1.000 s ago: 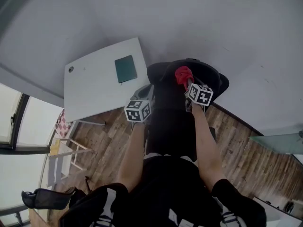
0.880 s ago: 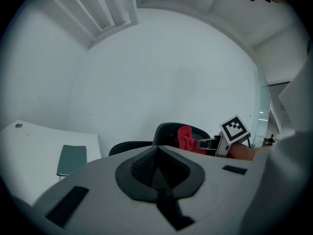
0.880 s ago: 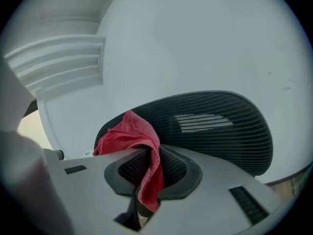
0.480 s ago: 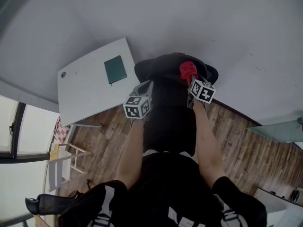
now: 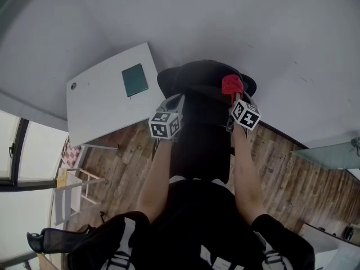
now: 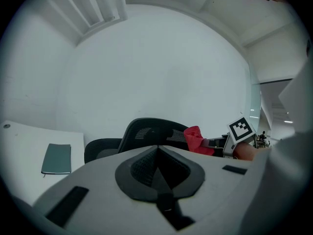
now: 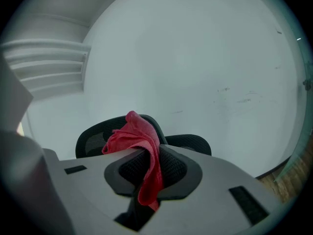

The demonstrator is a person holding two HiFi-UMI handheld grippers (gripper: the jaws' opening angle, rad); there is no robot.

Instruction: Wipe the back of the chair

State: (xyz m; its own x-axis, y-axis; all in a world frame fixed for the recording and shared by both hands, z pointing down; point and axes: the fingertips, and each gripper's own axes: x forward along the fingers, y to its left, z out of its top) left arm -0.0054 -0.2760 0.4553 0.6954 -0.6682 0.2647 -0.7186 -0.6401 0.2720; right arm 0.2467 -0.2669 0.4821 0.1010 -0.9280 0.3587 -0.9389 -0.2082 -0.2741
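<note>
Between right gripper (image 7: 150, 166) fingers (image 7: 179, 168), red cloth (image 7: 137, 134)

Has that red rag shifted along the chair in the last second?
Yes. The red rag has slid rightward along the chair's top, away from the white desk.

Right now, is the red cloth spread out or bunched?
Bunched: the red cloth sits crumpled in the shut right gripper, one end hanging down.

**Camera positions**

Head view: from above, steeply down over both arms onto the chair (image 5: 205, 91), with the white tabletop (image 5: 101, 103) at left. Left gripper view: low, level, close behind its fingers (image 6: 139, 166), facing chair and wall (image 6: 161, 67). Right gripper view: likewise. All three share the chair back and red cloth (image 5: 231, 85).
</note>
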